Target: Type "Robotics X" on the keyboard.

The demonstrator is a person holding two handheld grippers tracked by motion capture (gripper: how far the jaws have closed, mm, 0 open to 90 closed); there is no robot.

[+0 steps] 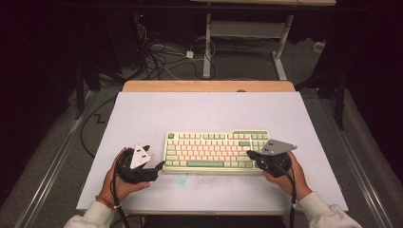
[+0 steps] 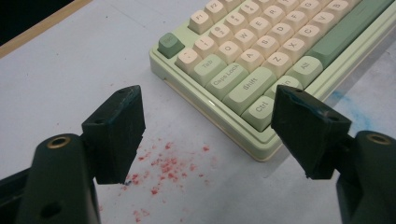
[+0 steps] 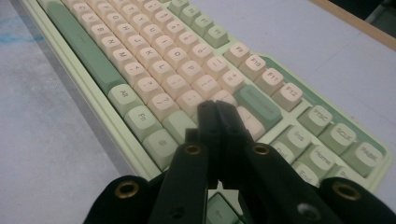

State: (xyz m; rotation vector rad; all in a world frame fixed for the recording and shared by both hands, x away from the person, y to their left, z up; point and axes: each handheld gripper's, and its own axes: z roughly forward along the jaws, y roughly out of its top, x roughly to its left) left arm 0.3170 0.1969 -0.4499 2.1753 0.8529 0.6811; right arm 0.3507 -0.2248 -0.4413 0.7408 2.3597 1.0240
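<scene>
Keyboard (image 1: 216, 151), pale green with cream keys, lies lengthwise across the near half of the white table (image 1: 199, 111), between the two grippers. From its centre the left gripper (image 1: 159, 165) sits at about eight o'clock, just off the near-left corner. In the left gripper view, that gripper's jaws are spread wide with nothing gripped, the Ctrl corner just ahead of them. The right gripper (image 1: 250, 154) sits at about three o'clock over the keyboard's right end. In the right gripper view its jaws are clenched together above the keys, grasping nothing.
</scene>
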